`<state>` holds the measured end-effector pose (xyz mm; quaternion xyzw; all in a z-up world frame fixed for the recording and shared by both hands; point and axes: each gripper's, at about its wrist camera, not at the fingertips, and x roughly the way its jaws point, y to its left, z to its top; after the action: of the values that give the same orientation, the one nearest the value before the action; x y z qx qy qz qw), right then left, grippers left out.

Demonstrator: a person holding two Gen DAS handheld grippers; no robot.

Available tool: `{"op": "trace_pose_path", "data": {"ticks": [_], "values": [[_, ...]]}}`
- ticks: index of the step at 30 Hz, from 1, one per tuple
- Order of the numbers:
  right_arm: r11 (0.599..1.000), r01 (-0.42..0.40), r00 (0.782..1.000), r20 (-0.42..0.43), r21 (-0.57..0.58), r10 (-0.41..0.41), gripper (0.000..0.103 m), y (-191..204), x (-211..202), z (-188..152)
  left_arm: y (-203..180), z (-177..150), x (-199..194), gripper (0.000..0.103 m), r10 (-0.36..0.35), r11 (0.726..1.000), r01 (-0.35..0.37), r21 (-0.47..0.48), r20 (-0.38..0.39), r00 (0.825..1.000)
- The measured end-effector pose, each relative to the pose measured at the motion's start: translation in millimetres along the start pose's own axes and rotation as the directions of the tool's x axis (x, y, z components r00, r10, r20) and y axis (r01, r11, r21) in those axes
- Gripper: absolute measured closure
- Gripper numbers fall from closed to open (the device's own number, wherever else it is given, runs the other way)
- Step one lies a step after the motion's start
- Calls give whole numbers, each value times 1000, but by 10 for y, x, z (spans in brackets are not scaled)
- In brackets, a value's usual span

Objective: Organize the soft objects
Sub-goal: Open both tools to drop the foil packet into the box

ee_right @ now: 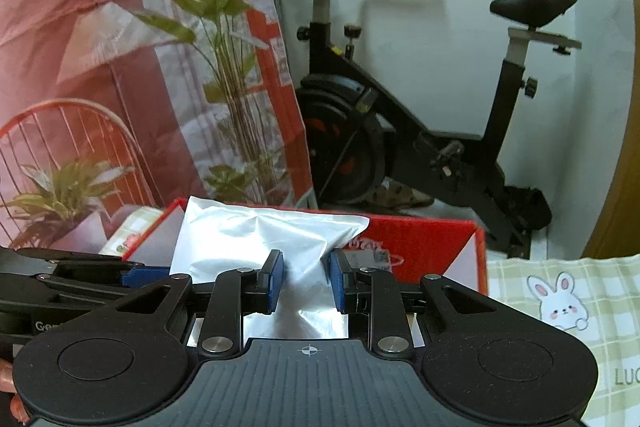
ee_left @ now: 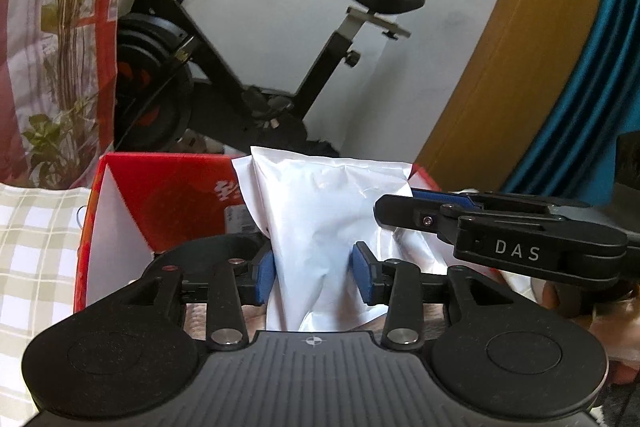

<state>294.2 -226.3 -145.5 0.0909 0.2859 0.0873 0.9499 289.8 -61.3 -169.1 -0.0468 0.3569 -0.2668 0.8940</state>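
Note:
A white soft packet (ee_left: 320,195) hangs over the open red cardboard box (ee_left: 168,195), held from two sides. In the left wrist view my left gripper (ee_left: 314,267) has its blue pads against a pinched fold at the packet's lower left. My right gripper (ee_left: 396,207) comes in from the right and clamps the packet's right edge. In the right wrist view my right gripper (ee_right: 306,275) is shut on the crumpled packet (ee_right: 260,235) above the red box (ee_right: 420,239), and my left gripper (ee_right: 148,273) reaches in from the left. The packet's bottom is hidden behind the gripper bodies.
A checked cloth (ee_left: 32,247) with a rabbit print (ee_right: 560,303) lies on both sides of the box. Behind the box stand an exercise bike (ee_left: 280,75), a leafy plant (ee_right: 224,67) before a red-and-white curtain, and a wooden door (ee_left: 520,47).

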Motion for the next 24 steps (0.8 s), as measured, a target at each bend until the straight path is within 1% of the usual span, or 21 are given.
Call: {"op": "trace_pose_path", "data": {"ticks": [1,2,4,6,8,9,10,11,12,14,16,18,19,20,22,24], "values": [[1000,2,1000,-14,-2,-2,78,6,44,-9,12,-8,13,54,14,1000,-14,5,-3,1000],[1000,9,999,-30,-7,-9,74,19,88,-20,22,-6,25,51,33,999,-33,10,-6,999],[999,28,998,-55,-20,-29,68,47,142,-44,34,-12,20,36,66,998,-66,24,-1,998],[999,38,997,-59,-29,-40,67,59,150,-64,41,-1,3,28,85,996,-85,36,6,996],[999,44,997,-57,-29,-46,59,60,138,-66,34,4,-17,22,94,994,-95,46,9,996],[998,49,997,-54,-31,-51,57,64,124,-65,25,6,-28,18,100,994,-100,52,11,995],[998,54,997,-51,-33,-55,53,71,111,-66,12,5,-41,14,108,992,-109,60,14,994],[998,59,997,-51,-36,-61,49,69,88,-67,-3,2,-53,12,118,990,-119,69,17,993],[997,67,996,-50,-39,-69,47,70,73,-70,-21,-2,-67,8,127,989,-128,79,20,992],[996,79,996,-47,-42,-81,36,70,30,-72,-48,-12,-104,5,148,984,-150,97,27,989],[995,95,994,-44,-40,-97,34,69,-16,-79,-52,-22,-149,2,169,980,-171,98,27,985],[993,108,993,-45,-37,-110,22,68,-58,-86,-33,-24,-177,0,187,978,-189,84,28,982],[993,115,992,-41,-36,-116,12,65,-83,-88,-19,-25,-202,0,196,977,-198,73,30,980],[991,128,991,-30,-37,-130,7,72,-119,-99,-5,-32,-235,0,204,977,-206,61,33,978],[989,143,989,-21,-43,-144,2,88,-174,-120,15,-39,-281,0,233,971,-234,46,28,972],[987,153,988,-18,-39,-154,1,100,-226,-147,7,-54,-324,0,255,966,-256,46,26,967]]}}
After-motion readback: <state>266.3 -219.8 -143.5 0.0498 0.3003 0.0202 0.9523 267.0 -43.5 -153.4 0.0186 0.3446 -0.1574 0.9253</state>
